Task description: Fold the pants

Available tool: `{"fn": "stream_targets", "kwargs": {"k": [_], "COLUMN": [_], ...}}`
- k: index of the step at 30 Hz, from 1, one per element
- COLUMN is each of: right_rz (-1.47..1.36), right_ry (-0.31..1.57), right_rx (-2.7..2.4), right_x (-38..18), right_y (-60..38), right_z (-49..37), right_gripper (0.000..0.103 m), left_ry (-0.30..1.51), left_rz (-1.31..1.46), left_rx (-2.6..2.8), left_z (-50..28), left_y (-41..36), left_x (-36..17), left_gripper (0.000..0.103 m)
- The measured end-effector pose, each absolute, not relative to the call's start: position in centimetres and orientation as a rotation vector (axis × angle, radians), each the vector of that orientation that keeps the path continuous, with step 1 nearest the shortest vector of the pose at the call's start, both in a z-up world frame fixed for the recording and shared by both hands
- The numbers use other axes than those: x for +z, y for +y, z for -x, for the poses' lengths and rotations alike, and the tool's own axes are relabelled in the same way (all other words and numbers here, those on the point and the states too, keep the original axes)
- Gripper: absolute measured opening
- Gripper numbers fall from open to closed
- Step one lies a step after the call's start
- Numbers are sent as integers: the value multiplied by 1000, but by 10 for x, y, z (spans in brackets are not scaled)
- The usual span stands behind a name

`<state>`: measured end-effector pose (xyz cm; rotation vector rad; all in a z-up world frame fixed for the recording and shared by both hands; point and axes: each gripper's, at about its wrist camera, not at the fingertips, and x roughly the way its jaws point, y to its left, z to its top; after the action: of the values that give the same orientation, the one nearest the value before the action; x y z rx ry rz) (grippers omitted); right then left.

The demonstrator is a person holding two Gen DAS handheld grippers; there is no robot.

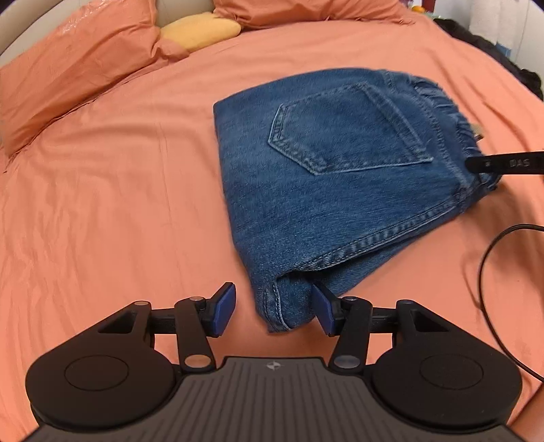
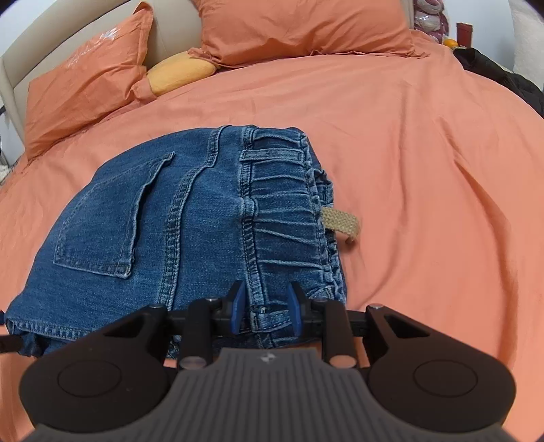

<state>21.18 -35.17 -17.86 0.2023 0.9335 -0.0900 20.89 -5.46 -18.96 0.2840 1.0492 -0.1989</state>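
Left wrist view: left tool (image 1: 273, 307) jaws stand wide apart, gripping nothing; a folded corner of the jeans (image 1: 333, 176) lies between the blue pads (image 1: 224, 307), right pad just touching denim, left pad clear over the sheet. Right wrist view: right tool (image 2: 266, 311) jaws narrowed on the gathered waistband (image 2: 282, 217) by a belt loop, pads look pressed on the denim from both sides. Jeans sit folded into a compact stack mid-bed on the orange sheet (image 2: 425, 170), back pocket (image 1: 346, 129) facing up. Tan woven strap (image 2: 340, 224) sticks out from the waistband side. Black cable (image 1: 493, 258) loops on the sheet right of the stack. Orange pillows (image 2: 299, 30) and a yellow cushion (image 2: 180, 73) against the headboard, dark clothing (image 2: 503, 74) at the far right edge of the bed.
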Motion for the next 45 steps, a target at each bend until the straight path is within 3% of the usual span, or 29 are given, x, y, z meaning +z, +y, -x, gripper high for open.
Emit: {"fn": "stream_targets", "kwargs": {"k": [1,5,7,17,27,29,34,38,40,43,45], "right_rz": [-206,-209,-222,-215,-203,-193,-187,-177,-175,-220,-235], "right_ry": [929,921,924,937,947,954,969,985,983,956,937], "right_rx": [-93,-84,-73,-31,-21,-22,-35,-42,-29,3,-5], "right_x": [-179,-182,-182,-184,-186,-185,-184,-178,-170,-154,-146], "right_y": [-352,-354,-357,-361,-365,-364,-362,-358,-358,-365,-373], "right_z": [-211,-209,-210,-211,-214,-215,-218,-221,-219,-208,-199], "right_gripper": [22,22,22,22,22,22,22,25,36,58,66], "left_ry": [1057,1077,1076,1105,962,1025,1033,1006,983,967,944], "left_rz": [-289,-242,-250,-426,-813,-834,-769,-600,-522,-387,-270], "left_rx": [-190,-187,-173,-209,-273,-255,-203,-187,-196,-207,-212], "left_z": [-210,-216,-215,-208,-168,-162,-146,-157,-166,-179,-187], "left_y": [-54,-50,-49,-50,-81,-75,-35,-21,-18,-14,-8], "left_x": [-192,-193,-191,-221,-236,-241,-228,-192,-175,-155,-146], "left_gripper": [57,21,17,14,14,0,0,15,17,30,40]}}
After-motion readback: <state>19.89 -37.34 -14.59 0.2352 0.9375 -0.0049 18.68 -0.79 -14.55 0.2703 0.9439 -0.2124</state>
